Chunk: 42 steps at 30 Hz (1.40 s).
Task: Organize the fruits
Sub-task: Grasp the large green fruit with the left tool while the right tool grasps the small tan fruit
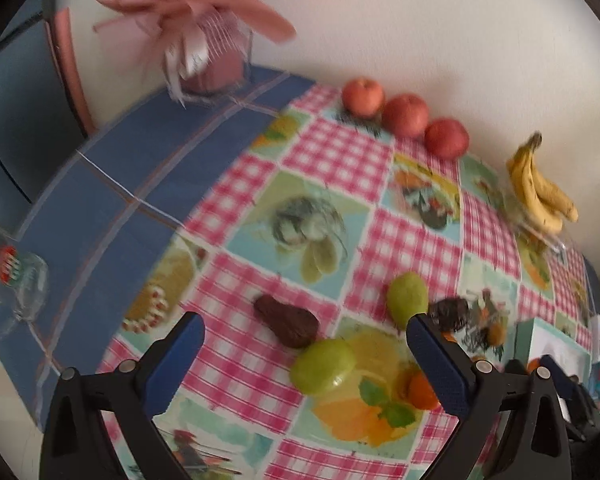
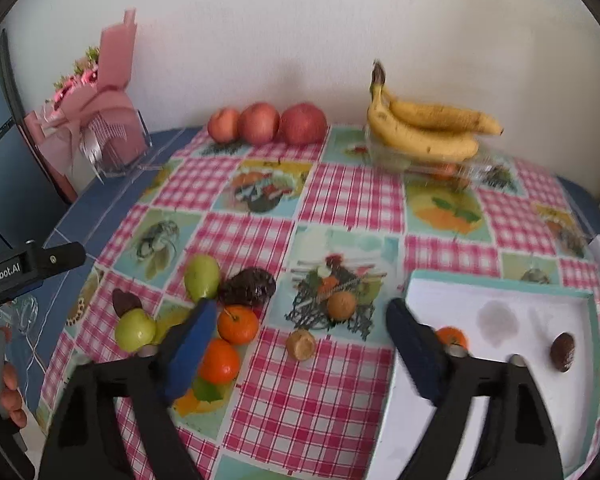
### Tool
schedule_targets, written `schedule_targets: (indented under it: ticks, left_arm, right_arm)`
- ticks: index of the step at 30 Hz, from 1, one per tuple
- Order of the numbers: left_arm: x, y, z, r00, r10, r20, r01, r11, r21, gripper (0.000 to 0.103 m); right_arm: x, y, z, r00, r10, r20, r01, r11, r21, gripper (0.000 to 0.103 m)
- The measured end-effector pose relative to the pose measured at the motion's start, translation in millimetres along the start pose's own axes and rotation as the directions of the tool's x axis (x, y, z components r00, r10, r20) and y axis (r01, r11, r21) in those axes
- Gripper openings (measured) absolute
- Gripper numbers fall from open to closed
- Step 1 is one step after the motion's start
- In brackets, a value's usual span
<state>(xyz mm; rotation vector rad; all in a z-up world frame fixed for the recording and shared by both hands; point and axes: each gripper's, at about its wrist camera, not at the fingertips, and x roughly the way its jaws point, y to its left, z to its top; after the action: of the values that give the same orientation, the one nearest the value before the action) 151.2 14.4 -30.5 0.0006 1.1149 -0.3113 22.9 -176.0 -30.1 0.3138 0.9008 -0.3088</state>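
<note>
Both sets of tongs, left [image 1: 304, 344] and right [image 2: 300, 316], hover spread wide and empty over the gingham-and-fruit-print oilcloth worktop [image 2: 352, 196]. Loose fruit clusters toward its left edge: two smooth green pears [image 2: 202, 276], two glossy round tangerines [image 2: 237, 324], a wrinkled dark avocado [image 2: 247, 286]. One tangerine and a dark pit-like fruit already lie in the white, teal-rimmed tray [image 2: 500, 288] at the near right corner. Round, waxy skins on slick cloth could roll off if nudged or pinched off-centre.
</note>
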Motion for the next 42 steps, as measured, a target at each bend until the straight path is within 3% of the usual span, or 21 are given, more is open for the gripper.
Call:
schedule_targets:
  ticks: [6, 13, 19, 21, 24, 27, 37, 42]
  left_arm:
    - [36, -2, -12, 0.993, -0.027, -0.119, 0.022, 0.999, -0.044, 0.095]
    - [51, 4, -18, 0.984, -0.075, -0.163, 0.056, 0.992, -0.117, 0.088]
    - [62, 6, -22, 0.976, -0.093, -0.195, 0.063, 0.986, -0.157, 0.067]
    - [61, 6, -22, 0.978, -0.08, -0.192, 0.05, 0.987, -0.156, 0.055]
    - [61, 9, -22, 0.979, -0.082, -0.189, 0.048, 0.983, -0.178, 0.053]
    - [60, 8, -21, 0.98, -0.069, -0.184, 0.037, 0.985, -0.17, 0.053]
    - [27, -10, -10, 0.986, -0.133, -0.1, 0.12, 0.984, -0.133, 0.053]
    - [1, -28, -6, 0.988, -0.146, -0.039, 0.143, 0.987, -0.076, 0.053]
  right_arm:
    - [35, -7, -17, 0.993, 0.015, -0.116, -0.012, 1.0, 0.026, 0.064]
    - [54, -6, -27, 0.986, 0.016, -0.165, -0.013, 1.0, 0.018, 0.055]
    - [56, -2, -27, 0.987, 0.013, -0.162, -0.015, 1.0, -0.01, 0.043]
    - [57, 0, -27, 0.987, 0.009, -0.161, -0.012, 1.0, -0.016, 0.035]
    - [59, 2, -27, 0.987, 0.002, -0.161, -0.007, 1.0, -0.027, 0.023]
    - [59, 2, -27, 0.987, 0.004, -0.159, -0.009, 1.0, -0.027, 0.023]
    - [23, -5, -11, 0.997, 0.026, -0.078, -0.026, 1.0, 0.007, 0.023]
    - [0, -19, -4, 0.997, -0.025, -0.074, 0.03, 0.998, 0.062, 0.023]
